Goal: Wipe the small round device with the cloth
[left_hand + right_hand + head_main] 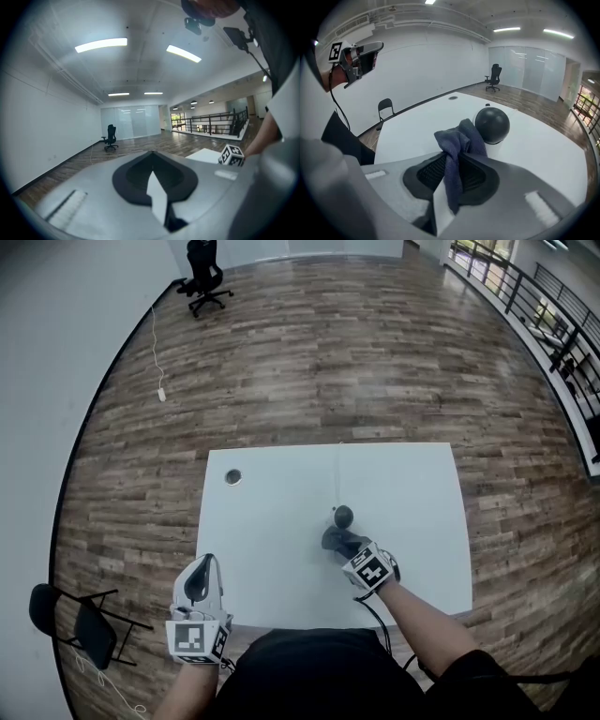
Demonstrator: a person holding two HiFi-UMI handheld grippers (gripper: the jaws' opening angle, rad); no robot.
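**While the Small Round Device (343, 516) Is Sitting on the Table (272, 521), the Cloth (335, 540) Is Hanging Right Beside It**

Since it is resting on a white base, the small round device is looking like a dark ball on a stand. It is sitting on the white table, a bit right of the middle in the head view. The cloth is dark blue-gray and all bunched up. It is hanging just beside the device, on the near side. I cannot tell if the two are touching.

The right gripper (452, 161) is pinching the cloth tight between its jaws, and a fold is sticking up past the tips. The person's arm is reaching over the near edge of the table.

The left gripper (204, 563) is hanging in the air well apart, off the near left corner of the table. Its jaws are pressing together with nothing between them.

A small round hole (232, 477) is showing near the table's far left corner. A folding chair (84, 624) is standing on the wood floor (328, 362) to the left, and an office chair (204, 282) is standing far off.
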